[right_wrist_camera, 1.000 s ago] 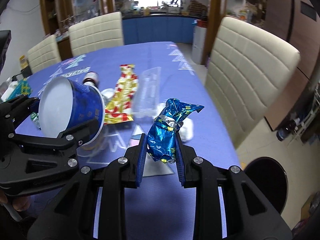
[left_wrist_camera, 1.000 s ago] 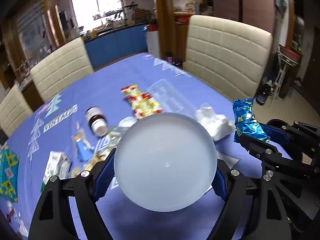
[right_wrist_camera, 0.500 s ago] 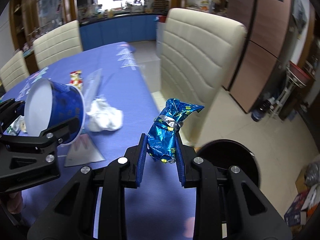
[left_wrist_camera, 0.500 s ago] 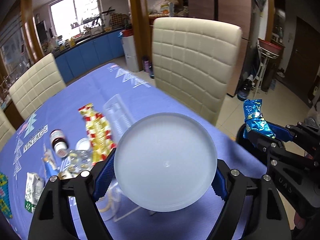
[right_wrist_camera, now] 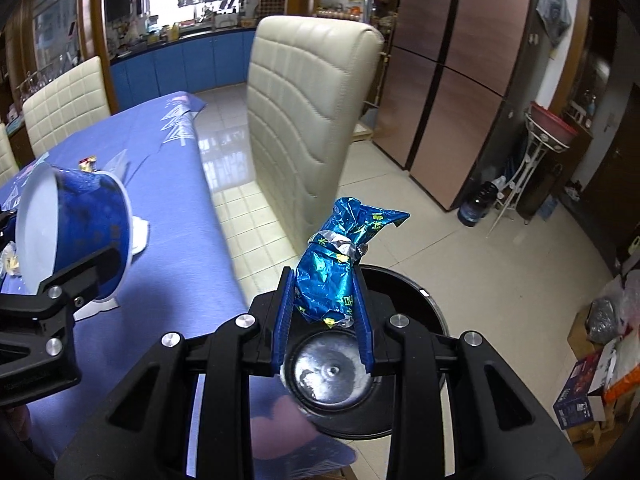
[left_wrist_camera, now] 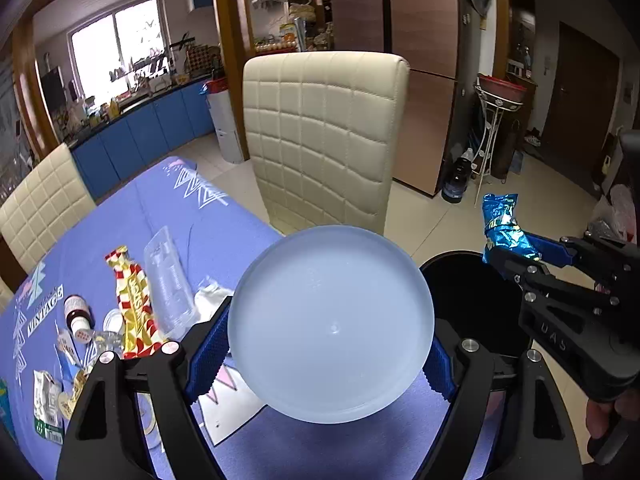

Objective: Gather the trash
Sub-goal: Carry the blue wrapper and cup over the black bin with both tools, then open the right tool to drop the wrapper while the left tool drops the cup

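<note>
Presently the left tongs (left_wrist_camera: 330, 356) are clamped across a blue paper cup (right_wrist_camera: 86, 236), its white base facing the left wrist camera and its side visible from the right wrist view. What the cup contains cannot be told; its mouth faces away from both cameras. The right tongs (right_wrist_camera: 324, 312) are closed on a crumpled blue foil wrapper (right_wrist_camera: 340, 268), which stands upright between the blue pads (right_wrist_camera: 281, 320).

A black round bin (right_wrist_camera: 424, 304) sits on the tiled floor (right_wrist_camera: 460, 248) just off the bench (left_wrist_camera: 172, 208) corner. The wrapper is held directly above it. Inside the bin lies a round silvery disc-shaped item (right_wrist_camera: 330, 376); nothing else in it is discernible.

On the bench's blue cloth remain a red-and-gold wrapper (left_wrist_camera: 134, 304), a clear plastic tray (left_wrist_camera: 168, 280), a small brown bottle (left_wrist_camera: 76, 318), a white crumpled tissue (left_wrist_camera: 212, 294) and small scraps near the left edge.

A cream padded chair (left_wrist_camera: 320, 136) stands close against the bench edge, just beyond the bin. Open tile floor extends to the right of the bin toward a white metal stand (right_wrist_camera: 528, 168).
</note>
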A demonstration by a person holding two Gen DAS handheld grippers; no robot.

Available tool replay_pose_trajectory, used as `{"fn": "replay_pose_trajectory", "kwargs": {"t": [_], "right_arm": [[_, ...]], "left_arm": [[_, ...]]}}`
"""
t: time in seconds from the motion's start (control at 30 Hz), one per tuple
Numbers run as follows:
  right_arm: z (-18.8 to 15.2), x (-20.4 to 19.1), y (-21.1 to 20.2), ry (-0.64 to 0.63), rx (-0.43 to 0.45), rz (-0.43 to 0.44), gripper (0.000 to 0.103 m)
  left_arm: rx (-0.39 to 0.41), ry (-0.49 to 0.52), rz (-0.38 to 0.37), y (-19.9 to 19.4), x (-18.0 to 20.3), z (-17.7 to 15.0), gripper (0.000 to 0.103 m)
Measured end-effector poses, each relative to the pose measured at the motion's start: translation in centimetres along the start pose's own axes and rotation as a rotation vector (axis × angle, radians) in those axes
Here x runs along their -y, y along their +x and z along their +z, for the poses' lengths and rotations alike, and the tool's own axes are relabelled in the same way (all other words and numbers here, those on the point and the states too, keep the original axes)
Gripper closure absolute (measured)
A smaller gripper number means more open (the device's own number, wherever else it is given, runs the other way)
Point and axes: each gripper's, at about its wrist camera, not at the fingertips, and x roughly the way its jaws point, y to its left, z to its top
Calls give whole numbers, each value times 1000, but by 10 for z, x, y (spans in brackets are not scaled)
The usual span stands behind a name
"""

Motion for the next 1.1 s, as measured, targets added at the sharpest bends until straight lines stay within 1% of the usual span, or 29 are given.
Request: {"fn": "replay_pose_trajectory", "kwargs": {"t": [0.17,0.2,0.27,0.33,0.37,0.43,0.5,0.63,0.9,1.0,1.1], "right_arm": [[-2,21,6,28,-6,-13,72],[-3,25,8,31,-9,-14,70],[-6,35,12,46,-19,-21,64],[-8,46,14,73,-9,-26,32],[-9,51,15,85,4,-28,31],[-10,58,20,81,2,-28,32],[-13,63,25,77,4,-48,32],[-19,79,37,101,-1,-52,34],[-35,103,47,143,-12,-64,34],[-40,107,44,122,5,-90,34],[-44,116,43,119,11,-103,34]], "left_arm": [[-4,11,-1,6,13,5,24],[-5,12,-2,8,17,7,24],[-4,15,-3,11,23,8,24],[-3,22,-3,14,30,9,24],[-3,24,-2,16,34,9,24],[0,28,0,19,41,11,24],[0,33,4,24,49,13,24],[-8,38,3,32,65,16,24],[-32,70,-20,46,99,20,24],[-27,94,-42,48,112,22,23],[-44,102,-78,53,124,25,23]]}}
